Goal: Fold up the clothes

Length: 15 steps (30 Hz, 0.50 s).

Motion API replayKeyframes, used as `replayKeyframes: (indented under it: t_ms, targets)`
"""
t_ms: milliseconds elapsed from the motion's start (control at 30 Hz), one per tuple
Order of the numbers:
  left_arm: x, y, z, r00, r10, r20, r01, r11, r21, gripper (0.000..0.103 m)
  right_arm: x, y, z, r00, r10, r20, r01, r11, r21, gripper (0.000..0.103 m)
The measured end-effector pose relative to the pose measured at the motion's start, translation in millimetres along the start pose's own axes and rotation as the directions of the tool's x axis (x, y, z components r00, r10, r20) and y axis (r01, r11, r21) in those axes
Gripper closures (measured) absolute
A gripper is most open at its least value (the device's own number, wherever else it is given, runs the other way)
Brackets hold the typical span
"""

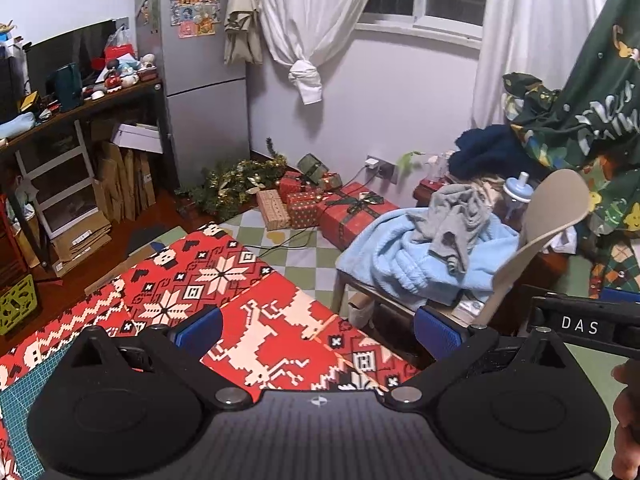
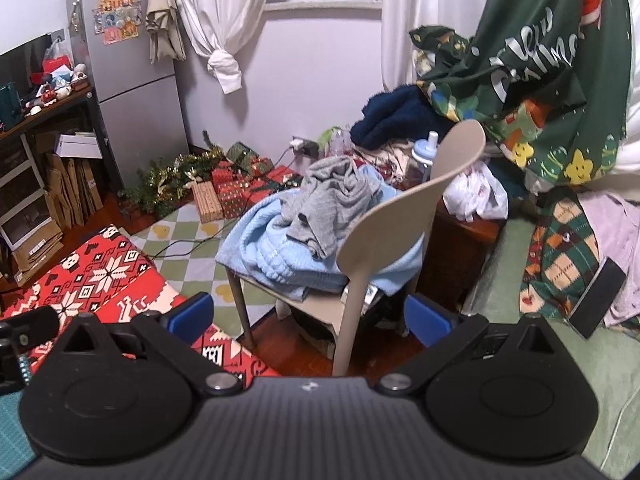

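grey garment [image 2: 332, 196] heaps on chair [image 2: 404, 216]; only right view shows its legs.

A grey fridge [image 1: 200, 64] stands beside wrapped gifts [image 1: 320, 204], with knotted white curtains [image 1: 308, 32] above.

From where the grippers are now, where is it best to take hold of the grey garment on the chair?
Probably pinch the bunched ridge on top of the grey garment, coming from above and the seat's open front: it lies crumpled over the blue blanket, and the chair back blocks the right.

Lilac wall [image 2: 320, 80], white curtains [image 1: 316, 12], grey fridge [image 1: 200, 80], checkered rug [image 1: 304, 252]
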State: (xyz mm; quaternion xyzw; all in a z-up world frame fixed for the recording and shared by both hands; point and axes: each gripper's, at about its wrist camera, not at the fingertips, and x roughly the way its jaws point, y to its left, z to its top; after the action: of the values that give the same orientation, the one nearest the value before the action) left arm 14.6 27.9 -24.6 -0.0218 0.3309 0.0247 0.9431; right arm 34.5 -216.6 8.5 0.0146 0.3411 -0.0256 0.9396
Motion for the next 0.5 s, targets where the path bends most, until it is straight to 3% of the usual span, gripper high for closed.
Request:
replayKeyframes:
  t_ms: [200,300,400,500]
  targets:
    - [21,17,-7,0.999,-0.03,-0.02,0.029,0.998,-0.058,0.0,30,20,-10,0.998,0.052,0.044,-0.048,0.996,-0.071,0.0]
    - [32,28,-10,0.999,-0.029,-0.017,0.027,0.993,-0.116,0.0,53,32,-12,0.995,0.096,0.019,-0.094,0.991,-0.095,0.0]
    - [44,37,-12,1.0,0.004,-0.012,-0.006,0.989,-0.147,0.0,78,40,-13,0.99,0.14,0.036,-0.137,0.988,-0.071,0.0]
    - [60,40,-13,0.998,0.064,-0.026,-0.067,0.989,-0.132,0.0,103,52,-15,0.982,0.128,0.139,-0.116,0.989,-0.095,0.0]
